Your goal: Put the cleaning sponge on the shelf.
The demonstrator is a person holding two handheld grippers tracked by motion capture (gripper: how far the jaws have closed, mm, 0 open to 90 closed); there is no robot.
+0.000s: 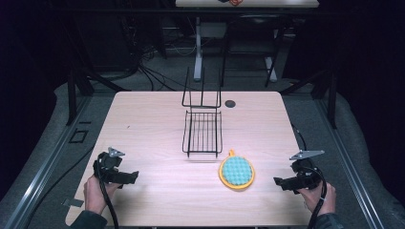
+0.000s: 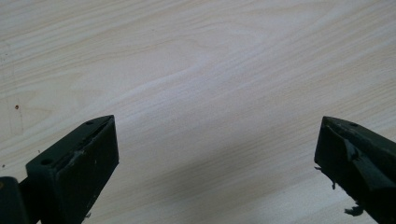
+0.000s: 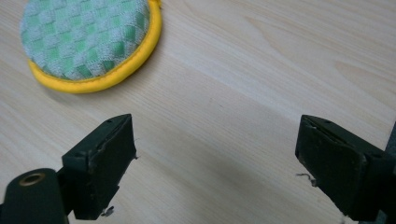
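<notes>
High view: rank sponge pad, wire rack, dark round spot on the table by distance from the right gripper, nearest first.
From the right gripper:
1. Sponge pad, just beside it toward table centre.
2. Wire rack, mid-table, beyond the pad.
3. Dark round spot, near the far edge.

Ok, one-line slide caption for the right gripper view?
Open right tool hovers over the wooden table, short of the round yellow-rimmed scrubber.

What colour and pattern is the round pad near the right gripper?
The round pad has a green-and-grey checked woven top with a yellow rim; the right gripper view shows it best.
</notes>
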